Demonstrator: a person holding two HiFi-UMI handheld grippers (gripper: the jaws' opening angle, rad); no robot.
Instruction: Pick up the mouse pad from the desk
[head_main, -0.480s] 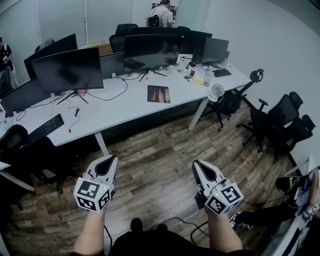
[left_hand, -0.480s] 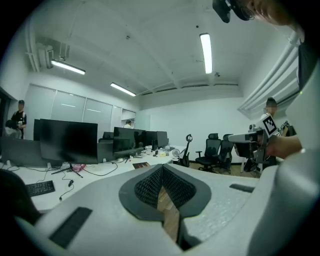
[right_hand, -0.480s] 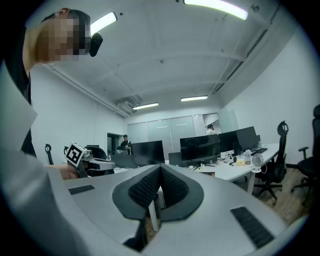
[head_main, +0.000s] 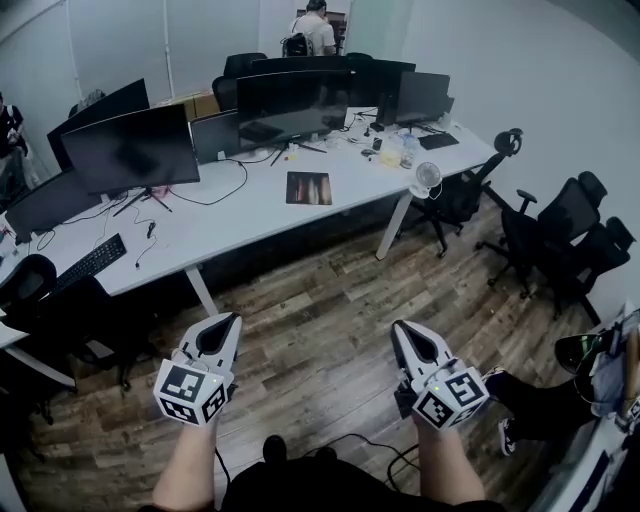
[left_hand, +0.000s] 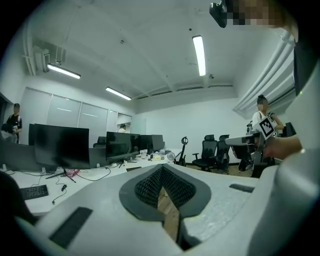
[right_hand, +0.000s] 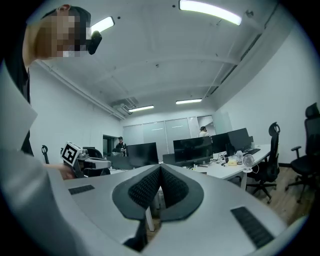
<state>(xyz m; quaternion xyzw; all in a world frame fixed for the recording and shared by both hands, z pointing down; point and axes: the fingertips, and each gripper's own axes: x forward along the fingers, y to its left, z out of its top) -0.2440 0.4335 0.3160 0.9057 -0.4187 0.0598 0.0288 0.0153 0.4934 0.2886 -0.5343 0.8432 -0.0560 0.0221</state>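
Note:
The mouse pad (head_main: 309, 188), a dark rectangle with a reddish picture, lies flat on the white desk (head_main: 230, 215) near its front edge, right of centre. Both grippers hang over the wooden floor, well short of the desk. My left gripper (head_main: 222, 321) is shut with nothing in it, its jaws meeting at the tips (left_hand: 161, 167). My right gripper (head_main: 403, 328) is also shut and empty, its jaws closed together (right_hand: 160, 168). In the left gripper view the pad (left_hand: 133, 169) shows as a thin dark strip on the desk edge.
Several black monitors (head_main: 130, 148) stand along the desk, with a keyboard (head_main: 92, 260) at the left and a small white fan (head_main: 427, 178) at the right end. Black office chairs (head_main: 565, 235) stand to the right. People stand at the back (head_main: 316, 28) and far left (head_main: 12, 125).
The whole view has shifted slightly; the desk and pad sit a little higher and further left in the picture. Both grippers keep their places and stay shut.

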